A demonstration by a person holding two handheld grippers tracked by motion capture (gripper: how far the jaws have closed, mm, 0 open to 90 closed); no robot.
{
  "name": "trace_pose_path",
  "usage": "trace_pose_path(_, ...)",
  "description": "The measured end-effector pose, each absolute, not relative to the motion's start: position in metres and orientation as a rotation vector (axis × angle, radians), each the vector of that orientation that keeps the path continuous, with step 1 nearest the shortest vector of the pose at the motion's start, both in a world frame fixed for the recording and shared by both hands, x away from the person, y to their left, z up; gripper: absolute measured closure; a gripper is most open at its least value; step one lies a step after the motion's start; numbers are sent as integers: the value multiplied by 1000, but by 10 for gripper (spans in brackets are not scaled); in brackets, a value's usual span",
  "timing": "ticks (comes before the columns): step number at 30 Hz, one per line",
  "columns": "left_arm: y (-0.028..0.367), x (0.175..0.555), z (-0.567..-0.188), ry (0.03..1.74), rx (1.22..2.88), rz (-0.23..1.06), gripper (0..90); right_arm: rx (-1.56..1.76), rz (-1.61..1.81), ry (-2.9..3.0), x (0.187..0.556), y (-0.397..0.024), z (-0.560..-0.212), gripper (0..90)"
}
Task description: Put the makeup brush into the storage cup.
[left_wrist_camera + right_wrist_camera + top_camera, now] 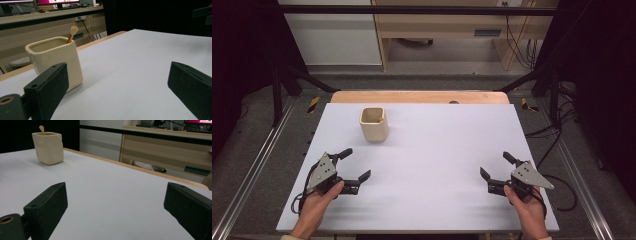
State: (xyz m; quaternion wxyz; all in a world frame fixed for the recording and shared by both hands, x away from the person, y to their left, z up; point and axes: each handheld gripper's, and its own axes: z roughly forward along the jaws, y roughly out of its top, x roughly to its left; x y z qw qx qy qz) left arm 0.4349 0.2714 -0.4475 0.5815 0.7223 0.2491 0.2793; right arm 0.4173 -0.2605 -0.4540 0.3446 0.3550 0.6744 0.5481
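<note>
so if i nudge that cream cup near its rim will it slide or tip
Probably tips: the cup is taller than wide and stands on a smooth white board. It looks like thick-walled ceramic, so likely heavy and breakable. The brush leaning inside may rattle or shift.

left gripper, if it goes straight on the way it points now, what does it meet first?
Probably the cream cup, at least a graze: in the left gripper view the cup sits just beyond the left gripper's near jaw, left of centre. The centre line itself runs over bare white table. Depth is unclear, so it may just pass beside the cup.
</note>
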Motion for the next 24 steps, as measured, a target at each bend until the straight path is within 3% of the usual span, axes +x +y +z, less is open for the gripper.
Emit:
trace_pose_path(14,280,429,-457,542,1654,668,30,925,1436,1751,417,-261,-454,55)
trace_pose_path(24,295,430,-461,632,1534,687,42,948,1472,1739,418,-263,-455,45)
